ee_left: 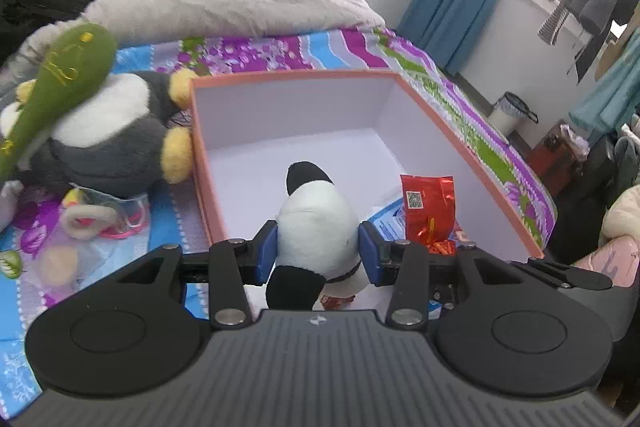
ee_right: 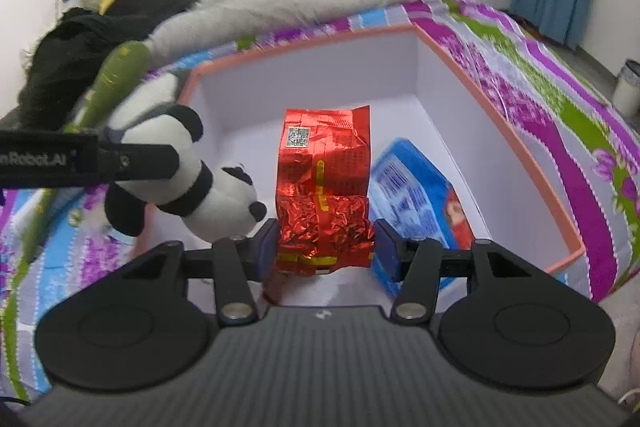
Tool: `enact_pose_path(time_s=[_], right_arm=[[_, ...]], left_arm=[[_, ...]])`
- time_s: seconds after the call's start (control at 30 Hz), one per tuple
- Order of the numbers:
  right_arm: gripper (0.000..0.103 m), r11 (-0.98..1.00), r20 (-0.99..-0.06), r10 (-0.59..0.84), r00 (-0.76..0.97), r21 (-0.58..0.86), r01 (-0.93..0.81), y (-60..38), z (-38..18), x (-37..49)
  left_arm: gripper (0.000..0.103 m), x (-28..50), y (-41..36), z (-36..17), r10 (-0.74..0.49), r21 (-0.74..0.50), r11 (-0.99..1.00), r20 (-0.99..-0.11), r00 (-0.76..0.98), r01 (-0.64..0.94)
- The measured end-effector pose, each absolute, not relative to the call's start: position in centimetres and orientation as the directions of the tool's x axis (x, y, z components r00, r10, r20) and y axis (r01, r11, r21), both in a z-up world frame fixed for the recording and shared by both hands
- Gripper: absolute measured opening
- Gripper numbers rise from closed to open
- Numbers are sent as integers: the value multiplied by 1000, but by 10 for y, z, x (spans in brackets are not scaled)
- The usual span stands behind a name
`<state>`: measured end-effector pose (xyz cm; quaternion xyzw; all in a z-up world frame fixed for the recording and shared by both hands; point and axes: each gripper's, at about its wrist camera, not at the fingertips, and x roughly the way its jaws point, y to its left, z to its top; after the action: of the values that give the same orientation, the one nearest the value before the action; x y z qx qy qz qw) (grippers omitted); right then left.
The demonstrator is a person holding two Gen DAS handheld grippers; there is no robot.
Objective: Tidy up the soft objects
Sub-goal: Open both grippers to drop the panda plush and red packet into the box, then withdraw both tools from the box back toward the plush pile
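A: Where are the toys?
B: The left gripper (ee_left: pixel 318 251) clamps a soft panda (ee_left: pixel 316 227) at its belly; the right gripper (ee_right: pixel 325 247) pinches a crinkly red pouch (ee_right: pixel 325 187), light, over the box (ee_right: pixel 500 131).

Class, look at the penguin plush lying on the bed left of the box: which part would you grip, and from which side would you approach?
Grip the penguin plush across its round grey-and-white belly, coming down from above. It lies on the bedspread beside the box, and a green plush club rests across its upper side, so the bare lower belly near the yellow feet is likely the freest hold.
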<state>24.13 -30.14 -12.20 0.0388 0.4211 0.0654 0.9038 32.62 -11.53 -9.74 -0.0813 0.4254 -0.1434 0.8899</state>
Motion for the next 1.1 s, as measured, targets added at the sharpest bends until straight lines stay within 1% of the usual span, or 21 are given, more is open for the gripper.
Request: enact_pose_path(time_s=[0.17,0.37,0.4,0.47,0.77,1.1], right_arm=[[55,991,-780,131,612,114,-67,-307,-136,251],[55,991,-788,129,603,119,-56,-315,-139,255],[56,992,-789,125,602,115,-55,-315,-139,255],[56,992,-784,125,607,120,-50,-315,-135,252],[56,988,-714,144,685,139,-64,-307,-92,225],[56,981,-612,190,768,145,-126,-287,-33,171]], left_arm=[[49,341,-130,-112,-328,-259,945,-748,577,202],[51,347,-138,-114,-331,-248,943,-758,561,221],[53,346,-138,-112,-340,-253,940,-753,564,229],[53,341,-136,-108,-340,-250,940,-743,577,232],[53,306,-119,-62,-329,-234,944,-690,644,232],[53,230,-90,3,-318,-229,947,-593,740,223]])
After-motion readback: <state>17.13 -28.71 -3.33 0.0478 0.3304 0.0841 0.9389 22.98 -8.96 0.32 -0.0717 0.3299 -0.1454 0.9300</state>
